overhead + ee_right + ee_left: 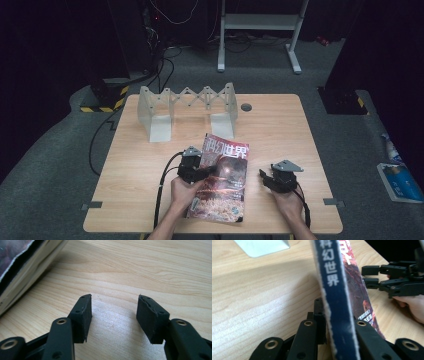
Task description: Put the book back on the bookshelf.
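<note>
Wooden table point(280, 125) on grey carpet, dark room; left gripper point(196, 171) clamps the magazine point(225, 175), right gripper point(272, 179) gapes empty.

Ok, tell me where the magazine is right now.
In the high view the magazine sits at the table's near middle, in front of the white folding rack, its spine clamped by the left hand-held gripper.

left tongs point(206, 172): clamped | right tongs point(113, 315): jaws apart
</note>
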Motion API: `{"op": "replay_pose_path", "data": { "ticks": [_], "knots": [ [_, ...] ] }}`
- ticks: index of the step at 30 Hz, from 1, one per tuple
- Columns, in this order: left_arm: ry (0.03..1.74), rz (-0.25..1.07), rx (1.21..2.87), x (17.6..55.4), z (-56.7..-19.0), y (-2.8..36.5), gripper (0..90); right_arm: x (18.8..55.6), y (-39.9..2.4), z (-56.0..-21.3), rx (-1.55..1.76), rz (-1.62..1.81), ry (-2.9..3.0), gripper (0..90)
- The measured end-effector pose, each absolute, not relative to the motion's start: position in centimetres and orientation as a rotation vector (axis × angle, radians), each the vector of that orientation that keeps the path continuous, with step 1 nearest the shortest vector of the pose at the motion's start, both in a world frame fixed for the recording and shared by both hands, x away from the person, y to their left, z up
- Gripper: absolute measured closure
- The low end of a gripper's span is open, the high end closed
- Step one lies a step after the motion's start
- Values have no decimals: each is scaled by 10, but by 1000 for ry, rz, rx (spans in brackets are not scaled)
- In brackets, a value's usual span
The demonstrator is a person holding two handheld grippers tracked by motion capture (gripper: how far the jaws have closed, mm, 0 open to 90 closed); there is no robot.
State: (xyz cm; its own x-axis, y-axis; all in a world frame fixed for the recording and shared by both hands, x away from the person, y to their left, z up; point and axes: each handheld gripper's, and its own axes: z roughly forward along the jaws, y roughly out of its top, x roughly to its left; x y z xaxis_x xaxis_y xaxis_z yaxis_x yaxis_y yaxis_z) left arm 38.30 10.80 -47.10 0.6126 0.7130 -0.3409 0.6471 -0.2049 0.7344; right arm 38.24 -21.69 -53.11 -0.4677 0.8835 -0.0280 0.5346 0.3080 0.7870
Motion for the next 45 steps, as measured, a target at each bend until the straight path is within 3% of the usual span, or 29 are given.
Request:
{"op": "replay_pose_path", "data": {
  "ticks": [45],
  "knots": [
    [1041,179,1930,386,-414,121,835,379,-217,-533,1249,1033,2112,448]
  ]
}}
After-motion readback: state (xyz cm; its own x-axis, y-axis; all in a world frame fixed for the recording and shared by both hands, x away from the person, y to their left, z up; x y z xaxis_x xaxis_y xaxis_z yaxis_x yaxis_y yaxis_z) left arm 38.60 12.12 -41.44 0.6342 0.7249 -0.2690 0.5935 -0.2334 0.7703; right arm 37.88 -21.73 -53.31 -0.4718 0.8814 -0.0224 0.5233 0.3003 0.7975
